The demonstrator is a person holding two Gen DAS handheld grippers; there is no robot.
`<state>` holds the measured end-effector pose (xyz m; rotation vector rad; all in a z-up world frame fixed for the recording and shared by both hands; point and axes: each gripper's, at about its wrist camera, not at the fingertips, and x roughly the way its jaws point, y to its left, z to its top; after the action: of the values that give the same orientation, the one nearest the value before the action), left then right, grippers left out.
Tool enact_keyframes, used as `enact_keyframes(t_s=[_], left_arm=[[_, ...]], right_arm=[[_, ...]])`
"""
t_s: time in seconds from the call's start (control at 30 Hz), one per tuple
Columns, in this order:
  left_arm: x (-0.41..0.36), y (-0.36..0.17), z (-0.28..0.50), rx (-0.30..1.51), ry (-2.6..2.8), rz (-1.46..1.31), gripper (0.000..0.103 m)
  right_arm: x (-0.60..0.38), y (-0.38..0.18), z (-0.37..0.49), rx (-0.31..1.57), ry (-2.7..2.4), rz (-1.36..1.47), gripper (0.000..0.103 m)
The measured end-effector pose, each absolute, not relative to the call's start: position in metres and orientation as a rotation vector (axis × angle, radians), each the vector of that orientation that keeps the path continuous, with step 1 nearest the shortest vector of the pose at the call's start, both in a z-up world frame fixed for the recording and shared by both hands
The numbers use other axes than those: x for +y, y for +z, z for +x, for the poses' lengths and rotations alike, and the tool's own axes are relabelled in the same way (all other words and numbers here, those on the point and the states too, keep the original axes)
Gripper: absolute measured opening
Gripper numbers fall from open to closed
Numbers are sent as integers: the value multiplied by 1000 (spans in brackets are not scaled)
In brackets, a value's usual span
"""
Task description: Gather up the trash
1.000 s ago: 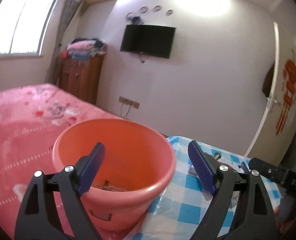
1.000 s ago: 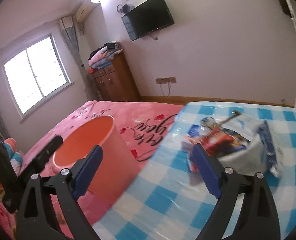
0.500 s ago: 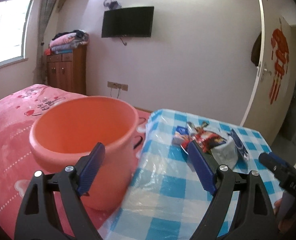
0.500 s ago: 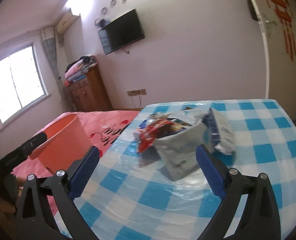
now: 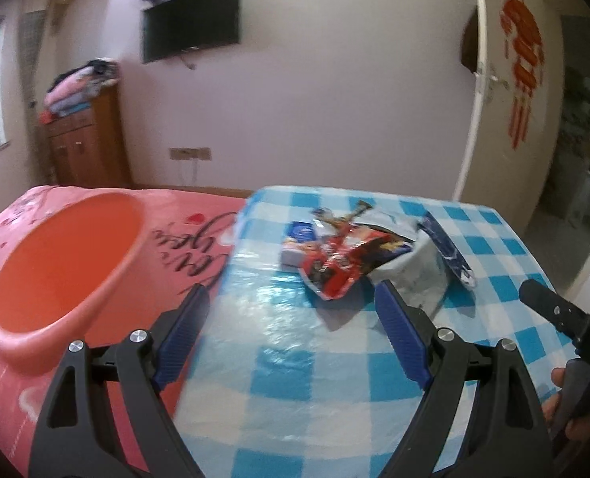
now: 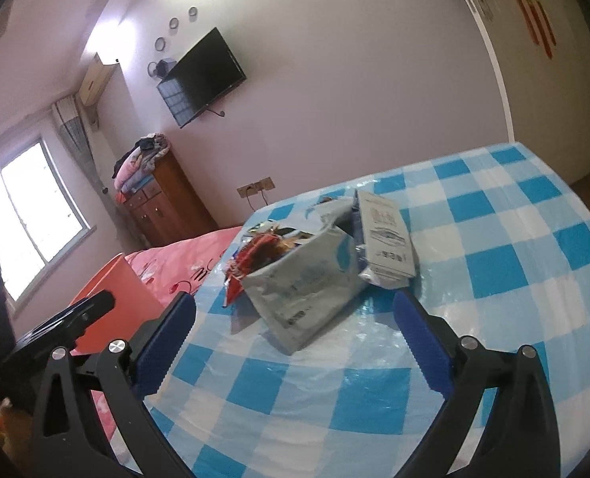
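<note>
1. Left gripper (image 5: 291, 314) — jaws wide, nothing between them, above the near part of the checked tabletop (image 5: 295, 366).
2. Right gripper (image 6: 295, 322) — jaws have just been opening and stand wide, empty.
3. Wrappers (image 6: 315, 263) lie piled mid-tabletop, ahead of both grippers.
4. Orange bucket (image 5: 60, 279) sits on the pink bed (image 5: 199, 231), left of the tabletop.

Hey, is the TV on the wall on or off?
Off. The TV screen is plain black in both views, with no picture showing.
</note>
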<state>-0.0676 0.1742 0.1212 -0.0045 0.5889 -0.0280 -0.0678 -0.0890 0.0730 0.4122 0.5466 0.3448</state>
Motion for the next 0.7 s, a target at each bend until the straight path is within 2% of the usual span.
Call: enact_keyframes(t_s=[0.3,0.37,0.43,0.7], left_arm=[[148,93,26,764,-156,-18,85],[143,89,43,783,-156,-9,79],[139,84,59,810,-194,-12,76],[134,62,112,918,-255,-6,75]], right_arm=[[-124,47,-46,635,335,502,98],[-130,41,-40,665,357,543,98],[-133,36,-35,693,381,569,98],[-137,31,-27,713,407,569,98]])
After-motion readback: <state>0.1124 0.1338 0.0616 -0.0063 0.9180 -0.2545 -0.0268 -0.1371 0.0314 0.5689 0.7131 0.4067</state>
